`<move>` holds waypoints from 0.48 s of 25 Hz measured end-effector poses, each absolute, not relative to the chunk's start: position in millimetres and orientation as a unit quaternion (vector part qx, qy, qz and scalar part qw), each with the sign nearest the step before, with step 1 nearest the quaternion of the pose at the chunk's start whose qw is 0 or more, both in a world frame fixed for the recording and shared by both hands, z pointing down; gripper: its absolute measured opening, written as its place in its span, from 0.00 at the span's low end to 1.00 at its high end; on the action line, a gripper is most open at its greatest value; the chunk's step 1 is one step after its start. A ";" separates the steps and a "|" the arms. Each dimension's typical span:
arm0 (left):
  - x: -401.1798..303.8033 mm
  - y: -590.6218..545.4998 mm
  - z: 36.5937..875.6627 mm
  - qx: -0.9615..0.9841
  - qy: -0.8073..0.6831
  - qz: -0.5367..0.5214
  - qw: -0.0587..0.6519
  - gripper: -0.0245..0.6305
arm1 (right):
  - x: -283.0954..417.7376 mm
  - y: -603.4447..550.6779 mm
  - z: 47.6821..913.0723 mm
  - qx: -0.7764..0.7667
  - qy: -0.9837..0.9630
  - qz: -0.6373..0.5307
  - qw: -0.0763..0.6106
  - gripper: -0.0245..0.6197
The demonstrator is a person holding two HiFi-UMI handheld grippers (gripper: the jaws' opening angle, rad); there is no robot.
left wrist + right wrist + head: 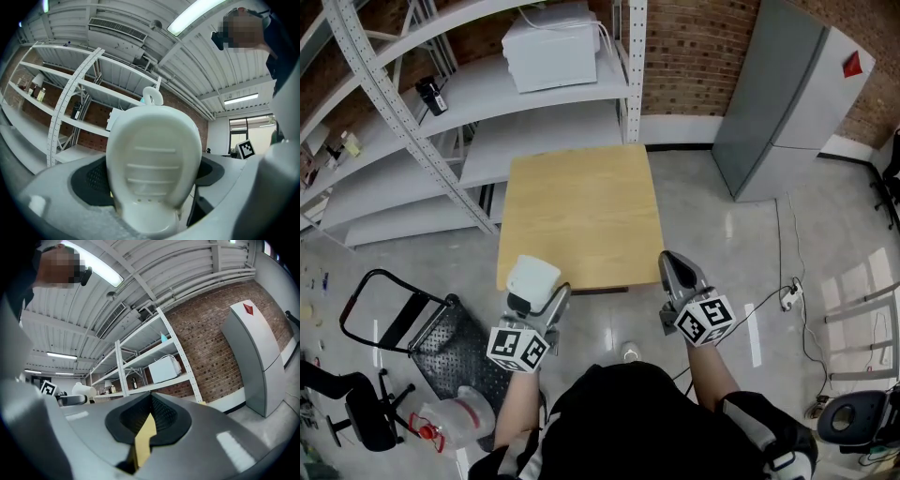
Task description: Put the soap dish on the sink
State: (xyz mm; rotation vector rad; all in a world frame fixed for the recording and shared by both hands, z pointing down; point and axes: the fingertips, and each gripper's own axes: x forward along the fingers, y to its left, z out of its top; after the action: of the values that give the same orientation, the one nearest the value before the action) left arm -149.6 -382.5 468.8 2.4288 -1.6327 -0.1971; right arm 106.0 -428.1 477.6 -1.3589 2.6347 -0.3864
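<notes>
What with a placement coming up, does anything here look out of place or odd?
Nothing is spilled or damaged. One oddity: the white plastic soap dish is clamped in the left gripper, but no sink shows in any view, only a light wooden table ahead. The right gripper is shut on nothing.

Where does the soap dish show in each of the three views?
Head view: soap dish lower left, in the left gripper.
Left gripper view: soap dish fills the centre, between the jaws.
Right gripper view: soap dish small, at far left.
Shared: white box on the shelf.
</notes>
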 end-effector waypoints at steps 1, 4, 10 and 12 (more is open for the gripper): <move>-146.9 -388.2 469.2 0.823 -0.555 -0.067 0.104 0.78 | 110.0 -433.9 477.5 -0.453 0.879 -0.129 0.075 0.05; -137.2 -405.6 471.6 0.820 -0.558 -0.068 0.107 0.78 | 124.8 -452.1 478.2 -0.454 0.878 -0.129 0.077 0.05; -118.2 -439.9 473.5 0.810 -0.570 -0.074 0.114 0.78 | 149.1 -479.7 483.2 -0.442 0.884 -0.133 0.078 0.05; -108.8 -447.0 473.0 0.811 -0.572 -0.067 0.105 0.78 | 156.0 -488.7 488.7 -0.441 0.884 -0.136 0.073 0.05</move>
State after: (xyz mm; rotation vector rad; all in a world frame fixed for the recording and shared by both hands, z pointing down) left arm -108.8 -447.0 473.0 2.3913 -1.6850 -0.1965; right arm 156.0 -488.7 488.7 -1.3247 2.6552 -0.4088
